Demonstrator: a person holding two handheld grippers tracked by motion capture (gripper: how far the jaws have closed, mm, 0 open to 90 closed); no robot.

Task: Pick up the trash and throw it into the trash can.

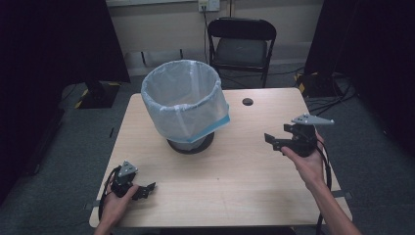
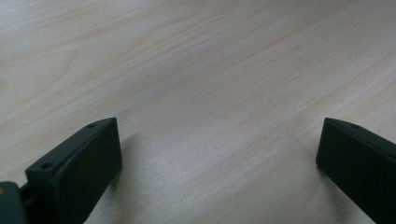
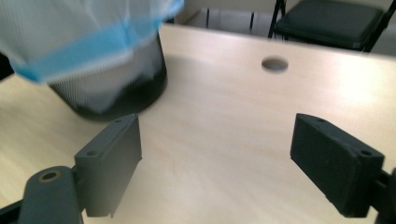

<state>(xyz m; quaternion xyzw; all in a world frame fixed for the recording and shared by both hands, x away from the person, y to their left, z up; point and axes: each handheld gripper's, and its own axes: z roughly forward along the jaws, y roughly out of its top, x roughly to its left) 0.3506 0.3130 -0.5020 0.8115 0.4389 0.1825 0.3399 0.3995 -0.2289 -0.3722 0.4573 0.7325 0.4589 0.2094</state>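
A black mesh waste bin (image 1: 188, 105) lined with a white bag that has a blue hem stands at the back middle of the wooden table (image 1: 235, 171). My left gripper (image 1: 147, 188) rests low at the front left of the table, open, with bare wood between its jaws (image 2: 219, 149). My right gripper (image 1: 275, 139) is held above the right side of the table, open and empty, pointing left toward the bin (image 3: 102, 60), which lies well beyond its jaws.
A round cable hole (image 1: 247, 102) sits in the table behind the right gripper, also in the right gripper view (image 3: 274, 64). A black folding chair (image 1: 241, 46) stands behind the table. Cables (image 1: 333, 90) lie on the floor at the right.
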